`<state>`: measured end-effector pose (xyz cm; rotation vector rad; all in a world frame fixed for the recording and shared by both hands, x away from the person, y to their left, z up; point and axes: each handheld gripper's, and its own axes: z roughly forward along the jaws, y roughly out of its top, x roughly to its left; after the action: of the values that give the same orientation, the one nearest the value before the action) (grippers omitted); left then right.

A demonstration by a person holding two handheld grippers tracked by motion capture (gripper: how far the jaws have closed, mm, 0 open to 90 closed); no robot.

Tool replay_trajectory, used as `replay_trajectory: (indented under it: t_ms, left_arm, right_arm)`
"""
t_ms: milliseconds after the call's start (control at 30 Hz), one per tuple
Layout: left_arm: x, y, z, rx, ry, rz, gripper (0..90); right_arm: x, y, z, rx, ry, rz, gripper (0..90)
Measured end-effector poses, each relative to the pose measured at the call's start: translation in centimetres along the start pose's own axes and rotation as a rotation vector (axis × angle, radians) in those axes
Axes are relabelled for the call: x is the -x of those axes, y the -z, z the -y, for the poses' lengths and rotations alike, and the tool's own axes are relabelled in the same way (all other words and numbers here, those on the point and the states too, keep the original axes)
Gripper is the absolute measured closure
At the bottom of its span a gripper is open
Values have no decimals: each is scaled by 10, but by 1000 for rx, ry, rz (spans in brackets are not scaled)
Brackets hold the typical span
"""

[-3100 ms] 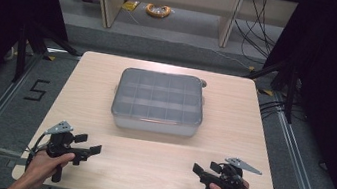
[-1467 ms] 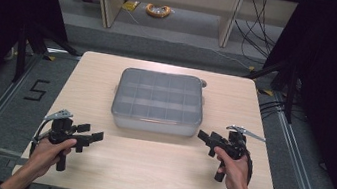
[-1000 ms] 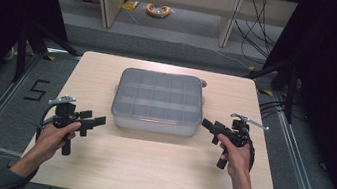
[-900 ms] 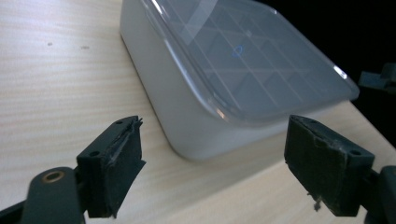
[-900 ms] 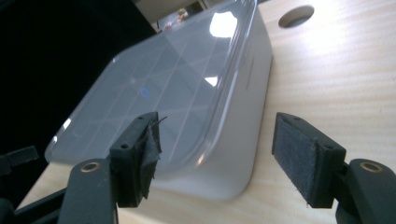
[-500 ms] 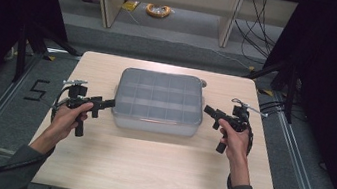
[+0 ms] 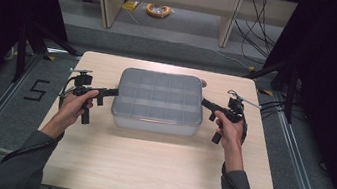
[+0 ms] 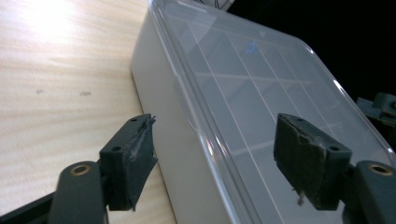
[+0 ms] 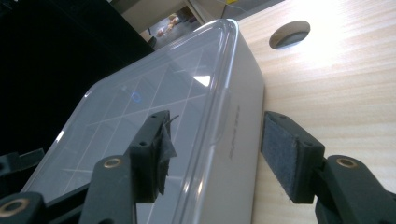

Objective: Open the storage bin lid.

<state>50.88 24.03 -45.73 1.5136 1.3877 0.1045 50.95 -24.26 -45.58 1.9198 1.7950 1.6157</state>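
The clear lidded box (image 7: 159,101) sits mid-surface (image 7: 155,168), its long axis running between the left gripper (image 7: 112,92) and right gripper (image 7: 204,102), each spread wide astride one short end's lid edge

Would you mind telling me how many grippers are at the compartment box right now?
2. The left gripper is at the left edge of the compartment box, jaws open around its rim; the right gripper is at its right edge, jaws open likewise.
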Motion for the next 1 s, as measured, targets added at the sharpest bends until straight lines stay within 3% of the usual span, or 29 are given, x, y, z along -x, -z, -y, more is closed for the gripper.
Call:
replay_trajectory:
  t_ms: [33, 67, 100, 133, 167, 200, 233, 267, 300, 367, 400, 433, 467, 567, 600, 633, 733, 833, 933, 967, 1000]
  left_arm:
    - [-1, -1, -2, -3, -1, 1, 302]
    - [0, -2, -3, 2, 10, 1, 306]
    - [-1, -3, -5, -12, -3, -1, 307]
    - [0, -6, -6, -13, 0, -1, 312]
    - [0, -8, -8, -21, 1, -4, 317]
    - [0, -10, -9, -24, 2, -8, 317]
    - [0, -13, -11, -31, 4, -12, 323]
    - [-1, -16, -11, -37, 7, -19, 329]
    - [-1, -17, -12, -43, 7, -21, 336]
    - [0, -23, -12, -63, -9, -22, 362]
    - [0, -24, -12, -68, -15, -25, 370]
    - [0, -26, -12, -66, -6, -26, 377]
    - [0, -28, -11, -74, -1, -26, 382]
    - [0, -33, -12, -84, -5, -23, 419]
    - [1, -35, -12, -81, -5, -28, 423]
    - [0, -36, -12, -73, 1, -33, 428]
    - [2, -39, -11, -66, 6, -14, 469]
    - [7, -38, -10, -58, -4, -36, 474]
    - [12, -34, -10, -37, -15, -48, 489]
    - [14, -32, -11, -31, -16, -46, 496]
    - [14, -31, -12, -22, -25, -48, 504]
  right_arm:
    - [1, -3, -1, 1, 22, 16, 440]
    - [1, -4, -2, 1, 21, 17, 442]
    - [1, -5, -3, -11, 12, 3, 445]
    - [7, -7, -4, 0, 80, 7, 450]
    - [7, -8, -5, 0, 74, 1, 462]
    - [0, -8, -4, -21, 0, 10, 468]
    - [2, -9, -5, -11, 36, 11, 470]
    - [-2, -10, -5, -23, -15, 12, 479]
    - [2, -12, -7, -3, 37, 13, 482]
    - [0, -12, -8, -14, 23, 11, 506]
    - [1, -13, -8, -18, 39, 4, 515]
    - [4, -15, -9, -11, 88, 12, 525]
    - [0, -15, -8, -30, 43, 21, 535]
    - [2, -17, -9, -26, 34, 18, 556]
    - [1, -17, -9, -40, 5, 9, 561]
    - [4, -20, -9, -28, 29, -6, 566]
    - [1, -22, -7, -40, 52, 16, 592]
    - [2, -27, -6, -21, 103, 14, 615]
    - [-7, -24, -5, -22, 25, 41, 617]
    - [-4, -25, -6, 19, 106, 40, 619]
    - [-10, -22, -5, 12, 31, 44, 623]
